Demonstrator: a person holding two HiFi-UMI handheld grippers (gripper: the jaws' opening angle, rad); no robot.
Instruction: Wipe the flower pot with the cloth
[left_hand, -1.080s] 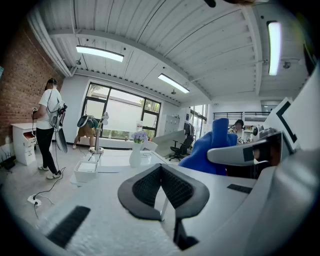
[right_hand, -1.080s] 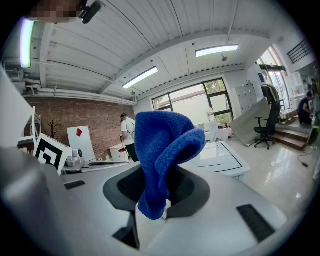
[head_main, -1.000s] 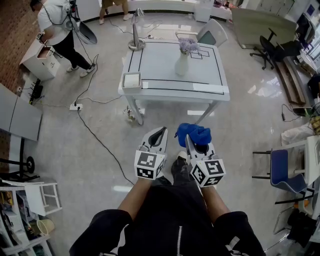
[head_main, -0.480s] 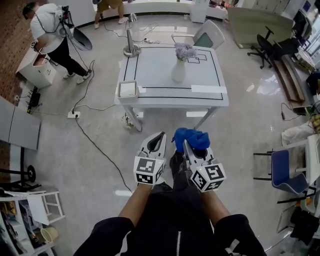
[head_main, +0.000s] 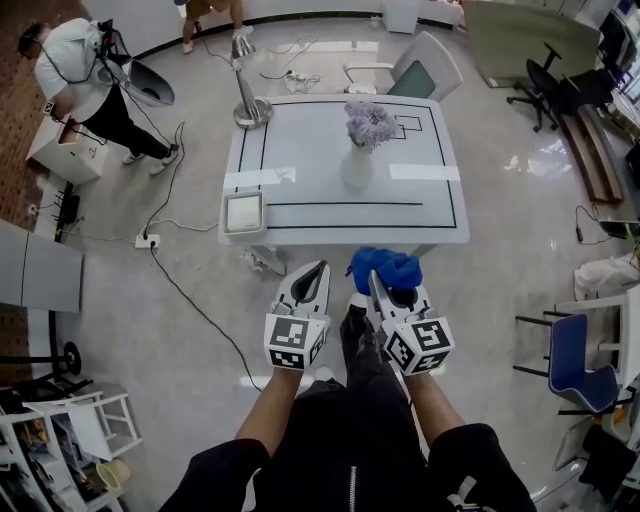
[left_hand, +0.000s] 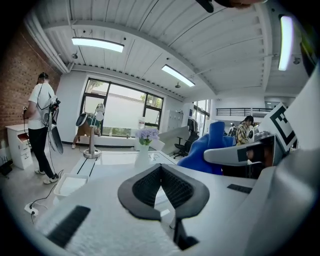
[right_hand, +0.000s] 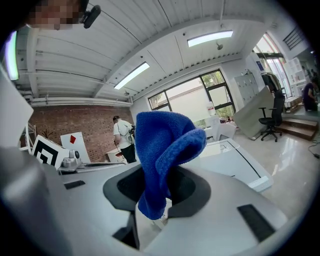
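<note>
- Approach step, likely: right gripper (head_main: 384, 289) clamped on the blue cloth (head_main: 385, 267); left gripper (head_main: 316, 272) closed, empty.
- The flower pot (head_main: 357, 170) stands on the tabletop (head_main: 300, 150), well apart ahead.
- Next: carry cloth up against the pot.

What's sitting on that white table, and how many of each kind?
Desk lamp: 1
Flower pot: 1
White tray: 1
White strips: 2
Total: 5
</note>
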